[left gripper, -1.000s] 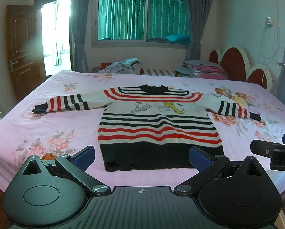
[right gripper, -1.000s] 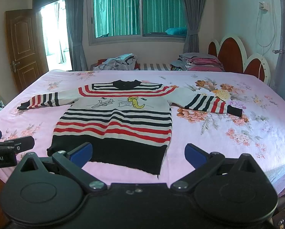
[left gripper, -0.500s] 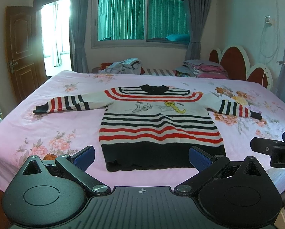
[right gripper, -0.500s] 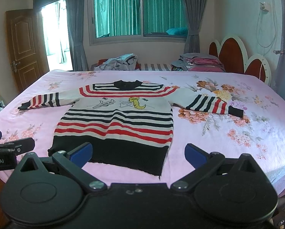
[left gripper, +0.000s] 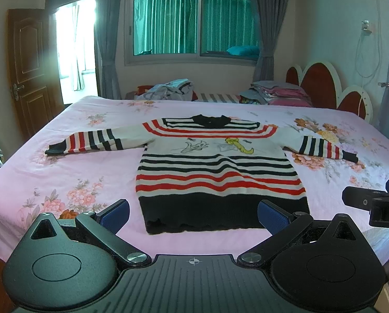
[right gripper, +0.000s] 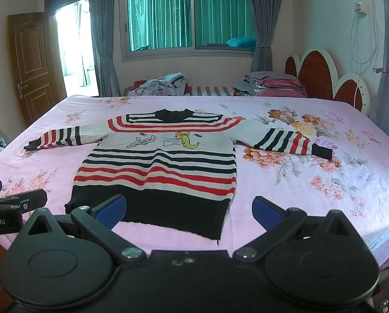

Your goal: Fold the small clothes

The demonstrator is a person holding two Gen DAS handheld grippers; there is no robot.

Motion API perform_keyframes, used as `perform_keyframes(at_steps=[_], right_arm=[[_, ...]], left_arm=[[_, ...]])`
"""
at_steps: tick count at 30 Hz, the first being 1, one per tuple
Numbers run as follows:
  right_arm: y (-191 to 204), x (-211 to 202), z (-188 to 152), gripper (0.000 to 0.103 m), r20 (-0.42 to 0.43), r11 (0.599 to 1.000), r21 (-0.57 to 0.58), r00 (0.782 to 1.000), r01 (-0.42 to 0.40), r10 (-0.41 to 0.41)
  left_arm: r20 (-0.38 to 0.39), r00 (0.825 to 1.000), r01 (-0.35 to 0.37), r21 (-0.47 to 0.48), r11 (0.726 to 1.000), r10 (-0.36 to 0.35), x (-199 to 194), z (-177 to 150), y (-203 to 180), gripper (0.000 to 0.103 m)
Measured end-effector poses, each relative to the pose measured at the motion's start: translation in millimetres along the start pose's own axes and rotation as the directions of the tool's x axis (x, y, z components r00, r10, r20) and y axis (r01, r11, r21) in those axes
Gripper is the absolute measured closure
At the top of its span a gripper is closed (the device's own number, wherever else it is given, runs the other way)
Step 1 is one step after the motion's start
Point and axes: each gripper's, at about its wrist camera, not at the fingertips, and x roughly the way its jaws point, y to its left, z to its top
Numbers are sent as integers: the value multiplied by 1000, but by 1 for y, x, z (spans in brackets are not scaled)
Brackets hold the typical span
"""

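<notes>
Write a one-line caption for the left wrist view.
Open left gripper faces a striped sweater spread flat, sleeves out, on the pink floral bed.

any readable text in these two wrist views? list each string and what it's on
"D": white letter, cut off by the frame edge, on the body of the right gripper, seen in the left wrist view.
"obot.AI": white, start cut off, on the body of the left gripper, seen in the right wrist view.
Nothing readable on the striped sweater: only cartoon figures.
</notes>
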Motion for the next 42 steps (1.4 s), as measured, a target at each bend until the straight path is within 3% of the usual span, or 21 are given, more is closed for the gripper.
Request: perform_keyframes(at_steps=[42], right_arm=[[3, 3, -5, 0, 0, 1000, 5, 1000, -3, 3]], left_arm=[[-6, 1000, 0, 10, 1000, 0, -2, -1, 4, 0]])
